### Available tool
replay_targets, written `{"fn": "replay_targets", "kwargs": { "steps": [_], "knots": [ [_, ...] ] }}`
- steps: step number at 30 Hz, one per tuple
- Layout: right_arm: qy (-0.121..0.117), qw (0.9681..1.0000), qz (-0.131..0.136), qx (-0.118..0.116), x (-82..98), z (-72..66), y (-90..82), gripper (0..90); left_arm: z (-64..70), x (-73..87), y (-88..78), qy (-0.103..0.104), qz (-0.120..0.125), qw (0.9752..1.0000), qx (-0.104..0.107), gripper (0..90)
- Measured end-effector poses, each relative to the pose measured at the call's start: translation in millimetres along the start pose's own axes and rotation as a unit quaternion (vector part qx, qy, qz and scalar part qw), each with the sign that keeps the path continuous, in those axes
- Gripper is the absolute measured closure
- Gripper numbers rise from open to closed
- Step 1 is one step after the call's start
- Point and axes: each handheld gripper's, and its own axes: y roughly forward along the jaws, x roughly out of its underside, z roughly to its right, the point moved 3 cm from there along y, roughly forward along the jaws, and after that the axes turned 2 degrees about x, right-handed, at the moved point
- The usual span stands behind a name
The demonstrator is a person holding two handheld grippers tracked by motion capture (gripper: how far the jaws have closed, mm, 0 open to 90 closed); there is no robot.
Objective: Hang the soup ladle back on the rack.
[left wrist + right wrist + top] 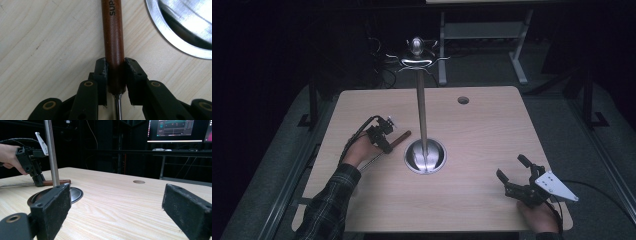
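Wooden-handled utensil (114, 45) lies flat on table (472, 135), left of the hook stand's base (426, 156), long axis pointing toward it; left gripper (116, 72) clamped across handle near metal shank. Right gripper (512, 176), jaws apart, sits well away at right.

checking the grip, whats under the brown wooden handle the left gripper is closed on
The bare wooden table lies under the brown wooden handle, beside the stand's round metal base. Whether the left gripper has lifted it cannot be told; the handle covers what's directly beneath.
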Motion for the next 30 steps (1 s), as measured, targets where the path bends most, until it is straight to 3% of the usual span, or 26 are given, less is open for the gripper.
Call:
{"fn": "replay_targets", "kwargs": {
  "steps": [11, 15, 21, 30],
  "knots": [
    [0.000, 1.0000, 0.000, 0.000, 0.0, 0.1, 0.0, 8.0, 0.9, -0.4, -1.1, -0.002, -0.003, 1.0000, -0.006, 73.9],
    [0.000, 1.0000, 0.000, 0.000, 0.0, 0.0, 0.0, 7.9, 0.4, 0.2, -7.3, -0.004, 0.008, 0.9999, -0.007, 73.9],
    [0.000, 1.0000, 0.000, 0.000, 0.0, 0.0, 0.0, 8.0, -0.5, 3.9, -26.1, -0.010, 0.048, 0.9988, -0.006, 73.9],
    [0.000, 1.0000, 0.000, 0.000, 0.0, 0.0, 0.0, 8.0, 0.7, 13.9, -57.0, -0.017, 0.104, 0.9944, -0.009, 74.0]
  ]
}}
